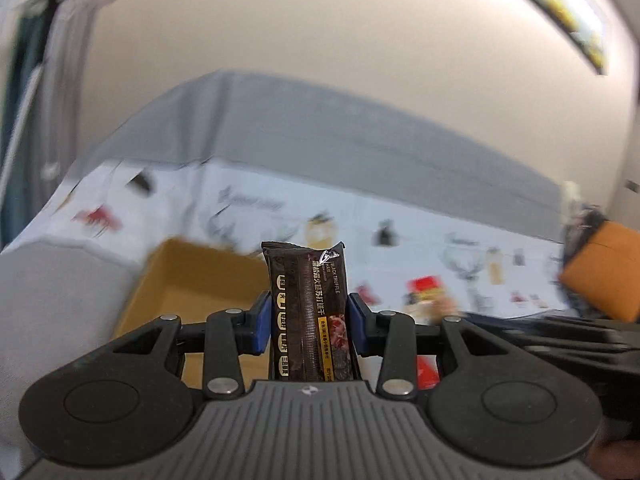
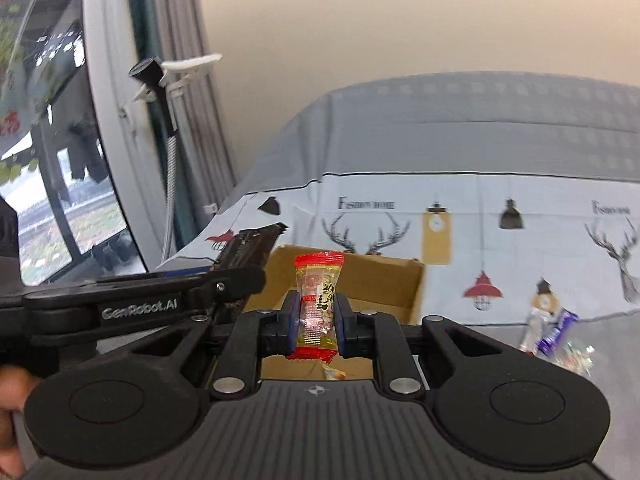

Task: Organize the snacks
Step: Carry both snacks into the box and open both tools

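Above the printed cloth (image 2: 460, 240) that covers the tabletop, the left tongs (image 1: 311, 322) grip a dark brown biscuit pack (image 1: 310, 312) upright between blue pads; its label reads "BLACK TRUFFLE HAM" beside Chinese characters. The right tongs (image 2: 317, 322) are nearly closed on a small red and yellow sweet (image 2: 318, 306), also upright, with Chinese writing too small to read. An open cardboard box (image 2: 380, 284) sits on the cloth just beyond both tongs, and one small wrapped snack (image 2: 334, 374) lies inside it. In the right wrist view the left tool's black arm (image 2: 132, 304), marked "GenRobot.AI", crosses in front of the box's left side with the brown pack above it. Loose snacks (image 2: 554, 332), one purple, lie on the cloth near the right edge. The cloth shows antlers, lamps and the words "FASHION HOME". A grey sofa back (image 2: 480, 128) rises behind the tabletop, with a window (image 2: 48, 160) at far left.
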`<act>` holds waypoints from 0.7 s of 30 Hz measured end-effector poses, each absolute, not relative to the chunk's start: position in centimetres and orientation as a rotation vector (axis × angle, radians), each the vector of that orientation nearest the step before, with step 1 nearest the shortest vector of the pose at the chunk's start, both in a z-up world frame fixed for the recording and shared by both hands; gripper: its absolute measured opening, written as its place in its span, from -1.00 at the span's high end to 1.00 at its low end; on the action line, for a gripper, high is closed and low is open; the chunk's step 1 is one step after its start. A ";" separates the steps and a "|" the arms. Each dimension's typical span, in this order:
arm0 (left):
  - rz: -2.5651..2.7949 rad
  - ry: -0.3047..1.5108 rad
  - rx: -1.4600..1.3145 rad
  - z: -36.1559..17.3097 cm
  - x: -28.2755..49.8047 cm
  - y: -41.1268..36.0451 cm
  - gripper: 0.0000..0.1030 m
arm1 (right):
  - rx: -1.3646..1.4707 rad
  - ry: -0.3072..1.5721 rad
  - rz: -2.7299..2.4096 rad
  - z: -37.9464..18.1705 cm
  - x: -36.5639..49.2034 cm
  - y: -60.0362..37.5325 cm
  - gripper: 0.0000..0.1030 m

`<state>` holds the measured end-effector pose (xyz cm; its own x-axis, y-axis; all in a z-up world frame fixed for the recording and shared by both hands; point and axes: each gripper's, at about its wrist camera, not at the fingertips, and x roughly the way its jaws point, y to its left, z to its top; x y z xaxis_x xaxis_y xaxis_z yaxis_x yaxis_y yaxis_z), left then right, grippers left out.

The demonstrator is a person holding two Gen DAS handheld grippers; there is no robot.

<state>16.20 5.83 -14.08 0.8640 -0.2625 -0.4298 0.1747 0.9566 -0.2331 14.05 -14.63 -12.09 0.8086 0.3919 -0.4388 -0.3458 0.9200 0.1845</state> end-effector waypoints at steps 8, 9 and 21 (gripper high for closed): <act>-0.141 0.637 -0.242 -20.6 20.0 10.7 0.16 | 0.080 0.638 0.415 -18.1 18.7 -10.4 0.64; -0.135 0.665 -0.236 -21.7 20.6 10.8 0.16 | 0.076 0.670 0.414 -19.4 19.5 -9.8 0.64; -0.120 0.807 -0.127 -27.8 22.7 11.1 0.16 | 0.085 0.896 0.412 -28.4 22.7 -5.9 0.64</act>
<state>22.70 11.12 -27.83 0.6854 -0.1549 -0.7115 0.0581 0.9856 -0.1586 22.71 -5.90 -28.36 0.5520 0.3826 -0.7409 -0.3128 0.9187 0.2413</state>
